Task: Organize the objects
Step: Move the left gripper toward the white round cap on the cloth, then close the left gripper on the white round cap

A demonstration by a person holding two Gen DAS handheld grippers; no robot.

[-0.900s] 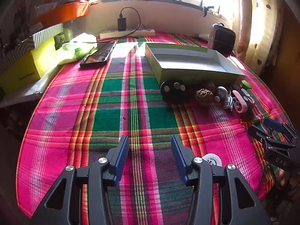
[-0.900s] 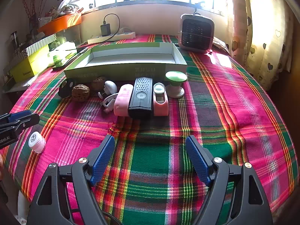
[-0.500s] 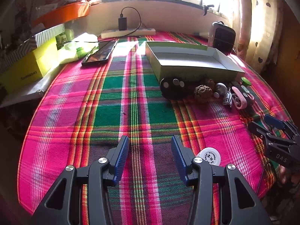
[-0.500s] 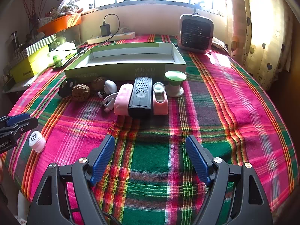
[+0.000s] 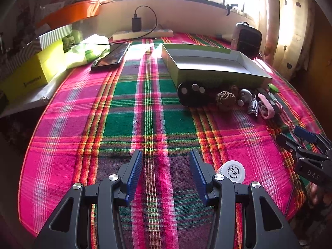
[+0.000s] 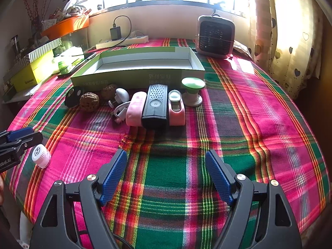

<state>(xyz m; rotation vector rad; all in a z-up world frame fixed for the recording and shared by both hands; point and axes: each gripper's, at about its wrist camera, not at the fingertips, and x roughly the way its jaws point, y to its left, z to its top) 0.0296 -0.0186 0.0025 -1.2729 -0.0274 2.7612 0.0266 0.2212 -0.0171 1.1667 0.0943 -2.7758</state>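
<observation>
An open green box (image 6: 141, 68) with a white inside stands on the plaid cloth; it also shows in the left wrist view (image 5: 211, 66). In front of it lies a row of small objects: a black round case (image 6: 73, 96), two walnuts (image 6: 89, 102), a white cable (image 6: 119, 103), a pink case (image 6: 136, 112), a black remote-like device (image 6: 155, 105), a pink holder (image 6: 176, 110) and a green-topped knob (image 6: 193, 91). A small white bottle (image 5: 232, 171) lies just right of my left gripper (image 5: 166, 164), which is open and empty. My right gripper (image 6: 166, 166) is open and empty, short of the row.
A phone (image 5: 112, 57), a yellow box (image 5: 35, 72) and a striped box (image 5: 54, 36) sit at the left. A power strip with a charger (image 6: 122, 39) lies by the wall. A small fan heater (image 6: 214, 36) stands at the back right. The table edge curves close on both sides.
The left gripper has drawn back and up a little, so the white bottle shows more fully beside its right finger. The right gripper has barely moved.
</observation>
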